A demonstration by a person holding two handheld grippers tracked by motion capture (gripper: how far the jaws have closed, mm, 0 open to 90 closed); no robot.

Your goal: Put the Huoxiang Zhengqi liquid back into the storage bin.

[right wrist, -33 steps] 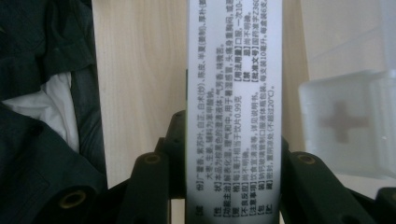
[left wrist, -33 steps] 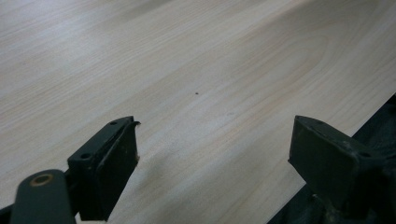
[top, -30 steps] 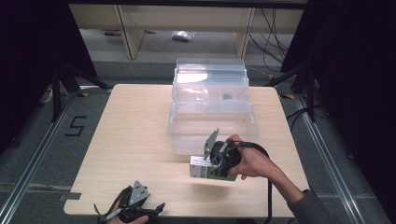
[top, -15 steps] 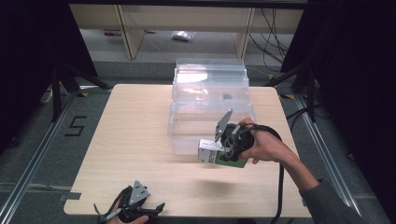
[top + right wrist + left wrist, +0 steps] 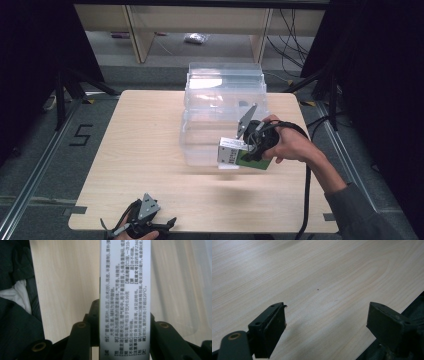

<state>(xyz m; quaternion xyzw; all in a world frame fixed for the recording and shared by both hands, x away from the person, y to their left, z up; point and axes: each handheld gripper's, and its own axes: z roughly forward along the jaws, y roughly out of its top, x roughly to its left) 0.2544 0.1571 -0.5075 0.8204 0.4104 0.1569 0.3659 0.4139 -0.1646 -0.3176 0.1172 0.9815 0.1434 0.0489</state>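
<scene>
The box (image 5: pixel 231 151), white with a green face and small print on its side, hangs off the table (image 5: pixel 140 150), against the near wall of the clear bin (image 5: pixel 222 112) at that wall's right part. Its long axis lies level, running left-right along that wall, free end to the left. The right gripper (image 5: pixel 241 154) pinches it by its right end, jaws pressed on both sides. Well nearer than the bin, at the table's front edge, the left gripper (image 5: pixel 145 224) rests with jaws spread, holding nothing.
</scene>
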